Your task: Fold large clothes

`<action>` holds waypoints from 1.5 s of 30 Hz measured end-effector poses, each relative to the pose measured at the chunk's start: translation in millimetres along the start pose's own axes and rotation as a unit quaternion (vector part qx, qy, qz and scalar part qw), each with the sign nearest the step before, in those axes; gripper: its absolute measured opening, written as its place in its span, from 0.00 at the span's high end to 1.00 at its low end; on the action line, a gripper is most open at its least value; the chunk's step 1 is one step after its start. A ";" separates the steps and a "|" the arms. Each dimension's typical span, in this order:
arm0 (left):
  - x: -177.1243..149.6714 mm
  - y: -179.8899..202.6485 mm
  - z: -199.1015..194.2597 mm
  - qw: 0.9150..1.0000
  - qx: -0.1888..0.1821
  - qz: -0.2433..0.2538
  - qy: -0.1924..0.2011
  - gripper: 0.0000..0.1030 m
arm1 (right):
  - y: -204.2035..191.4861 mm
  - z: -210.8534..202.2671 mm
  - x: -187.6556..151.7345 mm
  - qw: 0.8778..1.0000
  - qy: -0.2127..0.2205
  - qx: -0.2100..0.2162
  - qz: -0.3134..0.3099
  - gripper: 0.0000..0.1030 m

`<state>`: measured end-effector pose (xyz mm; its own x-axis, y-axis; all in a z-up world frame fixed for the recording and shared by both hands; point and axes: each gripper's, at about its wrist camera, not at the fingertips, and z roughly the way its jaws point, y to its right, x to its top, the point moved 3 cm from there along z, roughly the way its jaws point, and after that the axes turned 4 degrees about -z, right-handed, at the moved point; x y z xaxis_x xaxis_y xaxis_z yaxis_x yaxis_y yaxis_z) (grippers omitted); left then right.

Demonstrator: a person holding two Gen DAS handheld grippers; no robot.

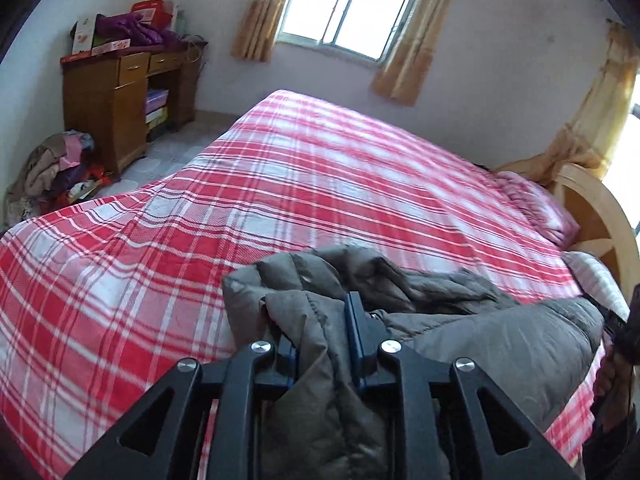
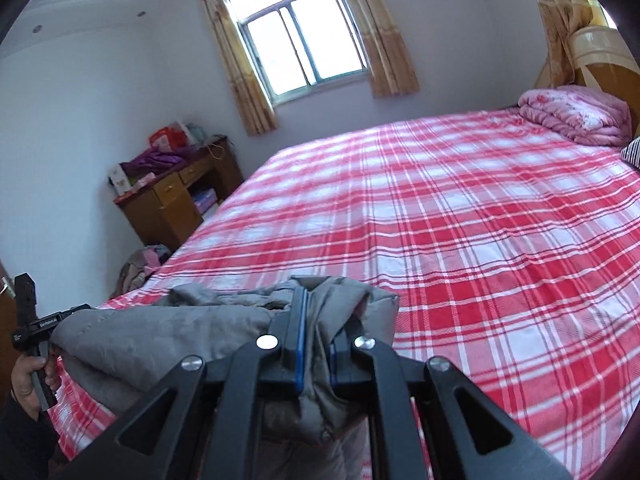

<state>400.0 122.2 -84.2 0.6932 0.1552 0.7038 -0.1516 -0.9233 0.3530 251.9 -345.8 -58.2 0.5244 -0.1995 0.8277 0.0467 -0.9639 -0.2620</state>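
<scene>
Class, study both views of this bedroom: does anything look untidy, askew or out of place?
Yes. A heap of clothes lies dumped on the floor beside the wooden desk, whose top is cluttered with boxes and a purple garment. On the bed, the grey padded jacket is bunched and rumpled, not laid flat.

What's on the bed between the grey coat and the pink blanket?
Nothing: only bare checked sheet between the grey coat and the pink blanket, shown by the right wrist view.

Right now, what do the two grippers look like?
Both the left gripper and the right gripper are black, with angular arms with triangular cut-outs, shiny round silver bolts and blue-edged finger pads. The left gripper has small white lettering on its side. A dark sleeve shows.
</scene>
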 end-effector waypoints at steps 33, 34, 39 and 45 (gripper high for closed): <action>7.4 89.9 64.8 0.977 0.173 0.101 0.076 0.05 | -96.6 118.5 6.6 0.995 -0.042 -0.036 -0.084 0.12; 6.1 88.9 73.3 0.976 0.177 0.104 0.068 0.05 | -102.4 124.9 2.8 0.994 -0.049 -0.036 -0.093 0.12; -5.7 63.8 118.2 0.970 0.224 0.095 0.020 0.05 | -110.2 163.3 -14.0 0.989 -0.087 -0.046 -0.108 0.12; -13.4 38.0 131.5 0.977 0.211 0.038 0.016 0.02 | -89.7 193.0 -33.0 0.990 -0.107 -0.048 -0.072 0.12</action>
<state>477.6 38.9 -161.3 0.6679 0.0852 0.7393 0.1074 -0.9941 0.0175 394.5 -218.8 -157.8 0.6867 -0.0272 0.7264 0.0576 -0.9941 -0.0917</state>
